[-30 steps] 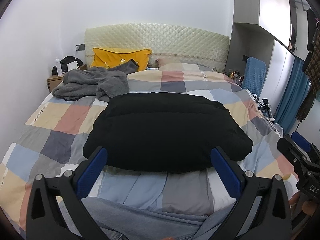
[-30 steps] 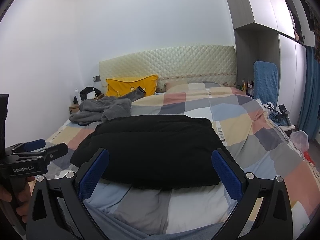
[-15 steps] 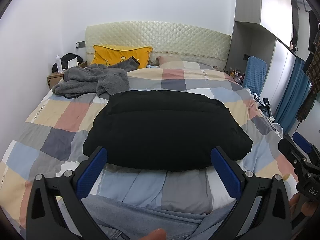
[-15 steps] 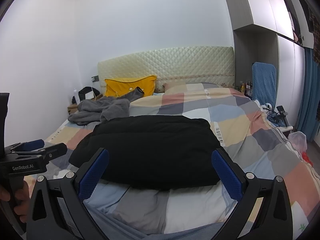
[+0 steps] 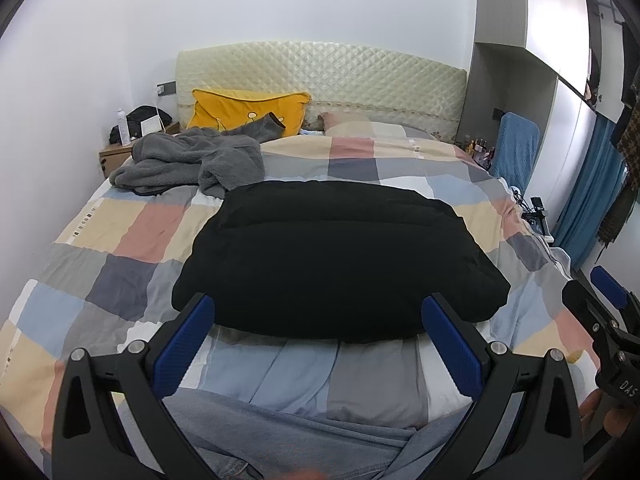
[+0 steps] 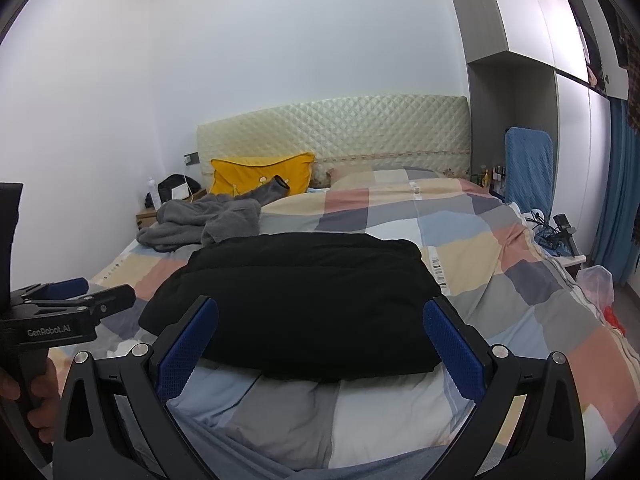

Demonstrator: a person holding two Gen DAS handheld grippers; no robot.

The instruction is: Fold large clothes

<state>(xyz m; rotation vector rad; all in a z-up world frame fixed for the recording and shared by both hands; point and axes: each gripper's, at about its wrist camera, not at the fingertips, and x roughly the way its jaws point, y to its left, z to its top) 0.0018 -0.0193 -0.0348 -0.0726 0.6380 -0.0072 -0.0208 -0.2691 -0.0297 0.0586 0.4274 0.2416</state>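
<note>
Cloth on a bed, mostly matt

Puffy matt black jacket [image 5: 336, 260], fuzzy grey fleece garment [image 5: 192, 162], smooth checked cotton-looking bedcover [image 5: 132, 236], glossy quilted cream headboard [image 5: 340, 76], perhaps vinyl.

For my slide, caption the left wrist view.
Open left tongs hover before a folded black garment on the patchwork bed.

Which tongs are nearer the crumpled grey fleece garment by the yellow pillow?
Left. The left tongs are held on the side of the bed where the grey fleece garment lies; the right tongs are further toward the wardrobe side. Both are open, well short of it.
</note>
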